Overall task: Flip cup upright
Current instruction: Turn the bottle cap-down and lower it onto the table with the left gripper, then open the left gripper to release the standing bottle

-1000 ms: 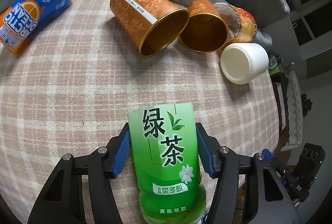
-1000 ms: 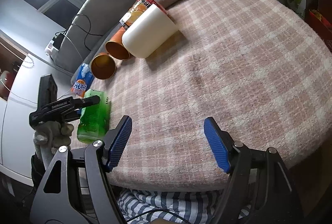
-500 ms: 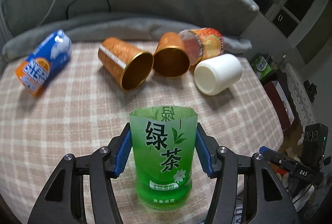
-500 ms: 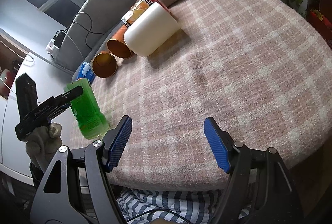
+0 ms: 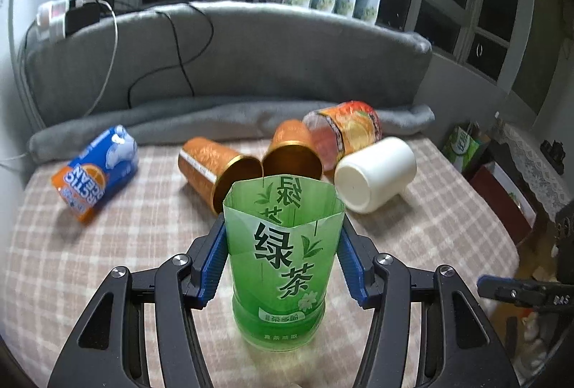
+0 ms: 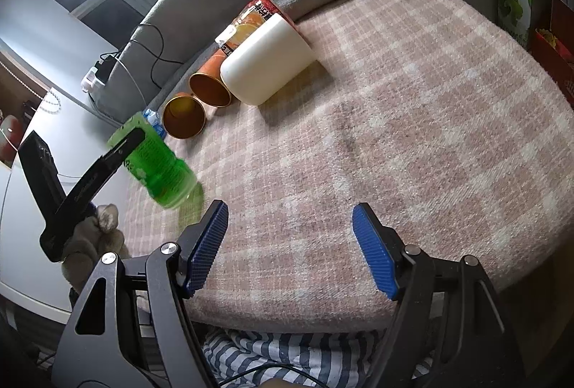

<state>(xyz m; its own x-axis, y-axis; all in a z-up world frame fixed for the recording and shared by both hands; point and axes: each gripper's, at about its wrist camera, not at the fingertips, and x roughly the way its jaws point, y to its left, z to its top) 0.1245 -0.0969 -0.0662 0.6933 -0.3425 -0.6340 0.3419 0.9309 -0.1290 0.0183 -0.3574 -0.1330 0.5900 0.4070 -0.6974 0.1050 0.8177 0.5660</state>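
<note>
A green cut-bottle cup [image 5: 283, 258] with Chinese lettering stands nearly upright, open end up, its base on the plaid cloth [image 5: 107, 244]. My left gripper [image 5: 283, 262] is shut on the cup's sides. In the right wrist view the green cup [image 6: 158, 165] leans slightly, held by the left gripper at the left edge of the cloth. My right gripper [image 6: 290, 244] is open and empty above the near edge of the cloth [image 6: 394, 136].
Lying on their sides at the back: a blue and orange cup [image 5: 95, 176], two copper cups [image 5: 215, 169] [image 5: 292, 154], a red-orange cup [image 5: 348, 129] and a white cup [image 5: 376, 180]. A grey cushion [image 5: 229, 65] rims the far side.
The left gripper has tipped the green cup from lying flat to nearly upright, with its base set on the cloth. The right gripper has stayed still and open.
</note>
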